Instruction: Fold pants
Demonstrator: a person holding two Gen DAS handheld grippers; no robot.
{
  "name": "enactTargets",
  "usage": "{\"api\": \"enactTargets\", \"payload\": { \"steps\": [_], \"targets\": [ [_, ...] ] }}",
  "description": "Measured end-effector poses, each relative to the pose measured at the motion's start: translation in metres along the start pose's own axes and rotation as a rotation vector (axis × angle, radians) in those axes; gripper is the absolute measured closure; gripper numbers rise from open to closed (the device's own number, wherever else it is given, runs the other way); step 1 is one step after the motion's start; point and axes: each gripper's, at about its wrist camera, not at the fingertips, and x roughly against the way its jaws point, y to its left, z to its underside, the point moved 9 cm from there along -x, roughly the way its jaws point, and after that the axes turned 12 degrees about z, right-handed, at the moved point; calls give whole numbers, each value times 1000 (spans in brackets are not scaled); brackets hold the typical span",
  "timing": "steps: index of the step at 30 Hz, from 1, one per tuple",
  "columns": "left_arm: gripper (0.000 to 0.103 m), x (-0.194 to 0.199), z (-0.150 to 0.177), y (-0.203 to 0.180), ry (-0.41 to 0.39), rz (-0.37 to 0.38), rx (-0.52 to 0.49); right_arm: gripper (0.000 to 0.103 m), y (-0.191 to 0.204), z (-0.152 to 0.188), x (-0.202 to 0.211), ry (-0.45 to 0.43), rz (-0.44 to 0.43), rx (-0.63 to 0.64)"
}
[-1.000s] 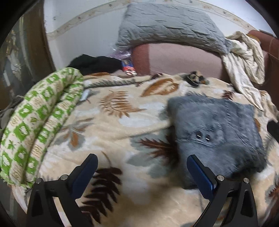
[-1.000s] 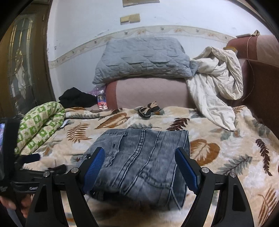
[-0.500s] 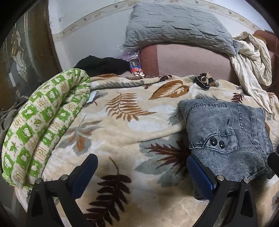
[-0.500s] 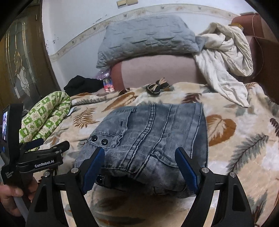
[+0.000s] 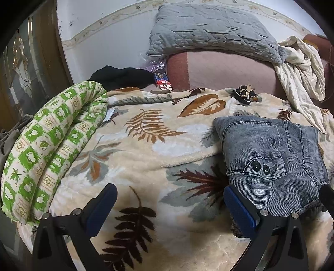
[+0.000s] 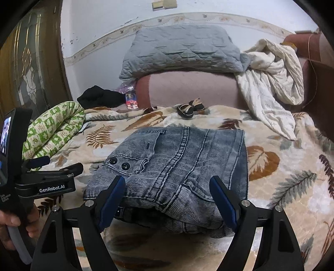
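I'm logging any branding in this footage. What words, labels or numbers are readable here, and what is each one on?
"GenRobot.AI": white lettering on the black body of the left tongs, seen from the right wrist view.
Small white print on the left tongs' handle, below the little screen: too small to read.
Red and blue packet by the pink cushion: printed, but too blurred to read.
Nothing legible on the folded jeans.

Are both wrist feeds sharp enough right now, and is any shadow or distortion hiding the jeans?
Left wrist: sharp, no motion blur; jeans sit at the right edge, bent by the fisheye. Right wrist: sharp, seams readable on the jeans; a soft shadow under their near edge; black vignette in the corners; wall border curves from distortion.
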Motion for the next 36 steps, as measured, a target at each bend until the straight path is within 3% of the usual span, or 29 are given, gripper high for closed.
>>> {"api": "enactTargets", "payload": {
  "steps": [20,36],
  "targets": [
    [0,-5,2,-3,0,0,-10,20,0,-1,1,-20,13,9],
    [0,13,-5,-13,-54,37,-9,20,5,-2,4,-32,1,17]
  ]
}}
